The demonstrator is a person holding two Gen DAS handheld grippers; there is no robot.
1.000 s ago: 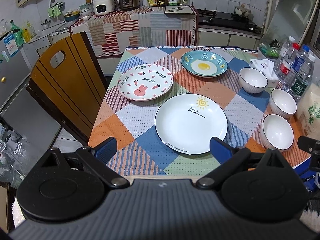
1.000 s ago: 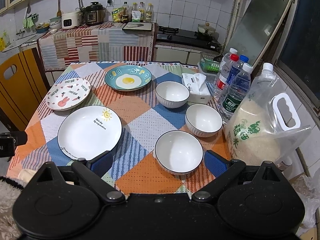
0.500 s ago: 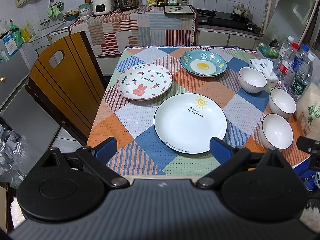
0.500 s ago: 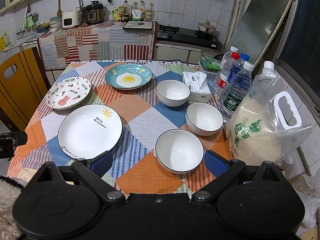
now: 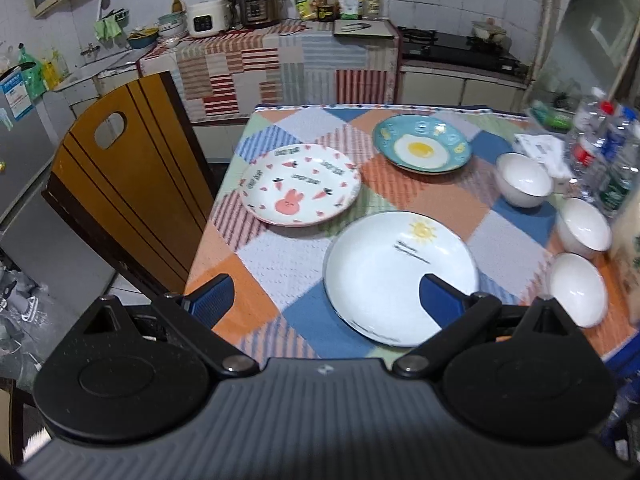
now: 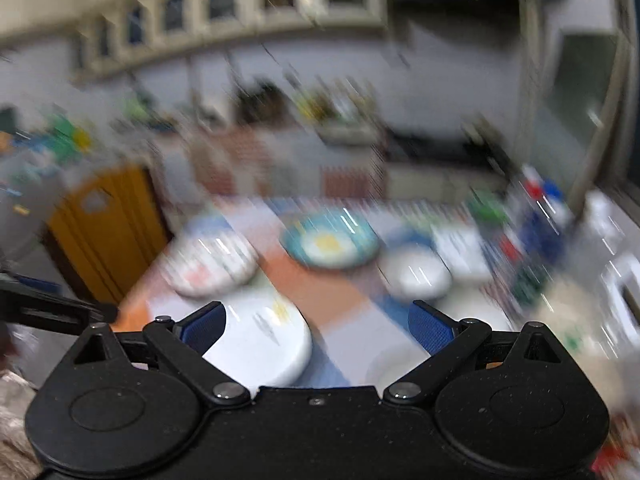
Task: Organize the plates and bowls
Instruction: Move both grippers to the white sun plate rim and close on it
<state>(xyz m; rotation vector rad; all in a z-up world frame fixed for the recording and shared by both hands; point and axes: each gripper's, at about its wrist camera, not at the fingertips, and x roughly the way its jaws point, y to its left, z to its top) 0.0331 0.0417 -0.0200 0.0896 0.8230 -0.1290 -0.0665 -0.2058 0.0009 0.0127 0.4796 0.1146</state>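
On the checked tablecloth lie a white sun plate, a pink rabbit plate and a blue egg plate. Three white bowls stand at the right: far, middle, near. My left gripper is open and empty above the near table edge, its right finger over the sun plate. The right wrist view is heavily blurred; my right gripper is open and empty, with the sun plate, egg plate and a bowl ahead.
A wooden chair stands at the table's left side. Water bottles, a tissue pack and a rice bag sit along the right edge. A kitchen counter with appliances and a stove lie beyond.
The left gripper has shifted left and slightly forward, so the plates sit more to the right in view. The right gripper swings fast and tilts up; its view is now blurred.
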